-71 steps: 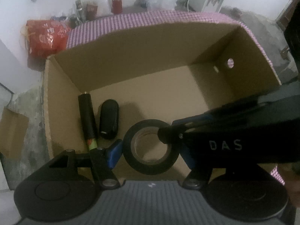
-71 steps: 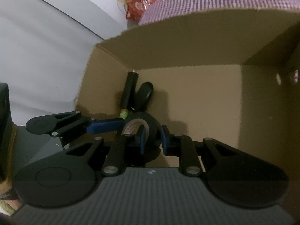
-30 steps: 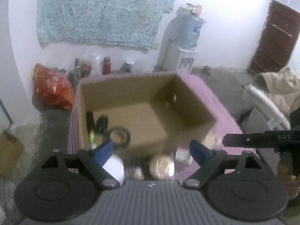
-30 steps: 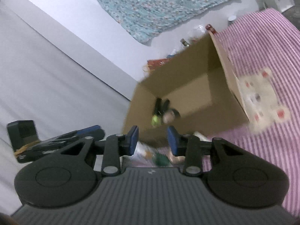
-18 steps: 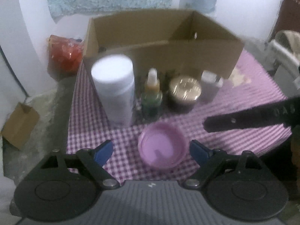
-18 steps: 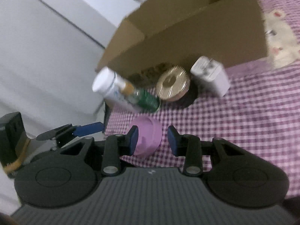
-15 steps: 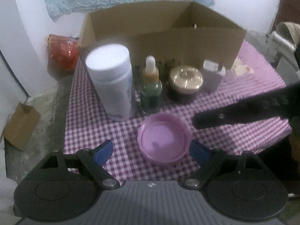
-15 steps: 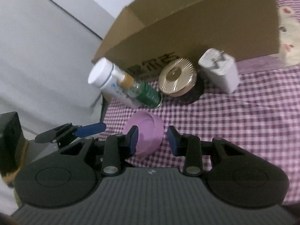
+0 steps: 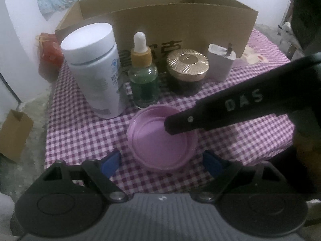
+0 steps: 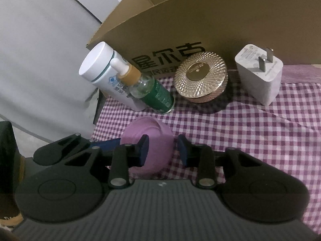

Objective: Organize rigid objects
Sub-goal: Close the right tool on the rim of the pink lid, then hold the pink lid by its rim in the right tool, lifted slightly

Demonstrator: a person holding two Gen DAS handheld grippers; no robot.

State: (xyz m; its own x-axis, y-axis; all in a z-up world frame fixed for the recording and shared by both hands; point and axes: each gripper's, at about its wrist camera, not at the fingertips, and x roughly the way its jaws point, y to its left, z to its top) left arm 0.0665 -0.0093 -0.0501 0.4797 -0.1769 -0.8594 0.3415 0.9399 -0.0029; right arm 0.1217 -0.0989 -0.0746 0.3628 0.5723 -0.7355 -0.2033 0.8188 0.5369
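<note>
My table wears a purple checked cloth point(image 9: 80, 132); between my left jaws lies a pink lid point(image 9: 160, 138); beyond it stand a white bottle point(image 9: 94, 68), dropper bottle point(image 9: 143, 80), gold-lidded jar point(image 9: 187, 70), white charger point(image 9: 220, 64); behind them, a cardboard box point(image 9: 180, 20).

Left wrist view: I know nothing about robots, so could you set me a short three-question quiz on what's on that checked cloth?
1. Which thing lies just ahead of the open left gripper?
A) the pink lid
B) the charger
C) the gold-lidded jar
2. True or false: the dropper bottle stands inside the cardboard box.
3. Fill in: in the left wrist view, the white bottle stands to the ___ of the dropper bottle.

Key: 1 A; 2 false, it stands on the cloth in front of the box; 3 left.
</note>
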